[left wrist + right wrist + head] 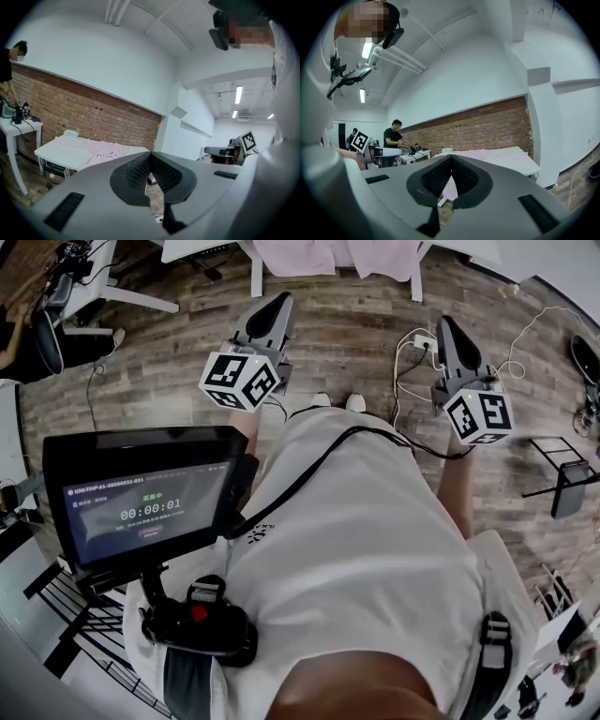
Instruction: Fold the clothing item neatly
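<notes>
The pink clothing item (328,257) lies spread over the white table (56,152) by the brick wall (93,112), well apart from the person (375,549), who stands on the wooden floor (356,343) with both tools held level out front. The left hand-held gripper (280,304) and the right hand-held gripper (446,327) each have their jaws pressed together on nothing and point toward the table. I'd guess that's just a carrying pose for the approach, with folding not yet begun

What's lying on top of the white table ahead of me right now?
A pink garment lies spread over the white table, with a small pale item by the brick wall, too small to identify. The tabletop beneath the garment is hidden.
</notes>
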`<state>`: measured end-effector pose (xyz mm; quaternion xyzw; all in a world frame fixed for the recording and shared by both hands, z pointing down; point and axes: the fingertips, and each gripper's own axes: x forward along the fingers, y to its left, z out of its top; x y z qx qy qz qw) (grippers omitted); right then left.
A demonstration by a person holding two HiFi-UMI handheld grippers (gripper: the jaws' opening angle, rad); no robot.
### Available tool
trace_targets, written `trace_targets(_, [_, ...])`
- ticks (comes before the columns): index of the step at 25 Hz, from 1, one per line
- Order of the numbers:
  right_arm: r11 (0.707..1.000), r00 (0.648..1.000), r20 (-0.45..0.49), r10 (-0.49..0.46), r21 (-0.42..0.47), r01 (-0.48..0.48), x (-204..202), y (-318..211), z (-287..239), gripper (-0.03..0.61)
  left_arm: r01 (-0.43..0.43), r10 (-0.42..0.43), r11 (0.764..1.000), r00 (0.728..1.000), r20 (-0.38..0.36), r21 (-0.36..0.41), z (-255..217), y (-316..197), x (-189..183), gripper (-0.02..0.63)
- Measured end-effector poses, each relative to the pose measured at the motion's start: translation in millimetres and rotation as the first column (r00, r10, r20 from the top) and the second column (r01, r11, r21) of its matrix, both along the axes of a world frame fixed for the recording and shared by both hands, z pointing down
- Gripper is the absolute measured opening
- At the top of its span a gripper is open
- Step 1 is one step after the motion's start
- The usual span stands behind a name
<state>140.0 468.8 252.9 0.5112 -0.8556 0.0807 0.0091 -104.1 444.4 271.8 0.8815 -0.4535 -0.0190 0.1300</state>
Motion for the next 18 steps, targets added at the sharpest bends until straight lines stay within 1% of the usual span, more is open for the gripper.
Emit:
trace_targets(2, [1.0, 1.0, 0.01, -0.011, 0.005, 0.011, 19, 5, 8, 0.003, 0.0, 0.0, 1.0, 1.0, 0.011, -0.001, 7, 7, 22, -0.006])
trace_targets(4, [1.0, 1.0, 0.015, -0.018, 0.006, 0.018, 27, 6, 10, 0.003, 0.0, 0.0, 1.0, 1.0, 0.016, -0.005, 8, 10, 31, -0.006])
trace_targets(7, [1.0, 1.0, 0.019, -0.023, -0.001, 0.023, 27, 3, 6, 0.003, 0.003, -0.002, 1.0, 1.0, 0.019, -0.008, 3, 9, 33, -0.006])
trace_targets(12, [0.999, 0.999, 0.026, -0.034, -0.015, 0.034, 29, 3, 4, 0.003, 0.028, -0.028, 1.0, 0.999, 0.015, 0.01, -8, 8, 33, -0.006])
trace_targets(18, [0.999, 0.998, 0.042, -0.037, -0.012, 0.037, 28, -1, -1, 0.003, 0.023, -0.023, 1.0, 0.999, 0.022, -0.002, -11, 5, 35, -0.006])
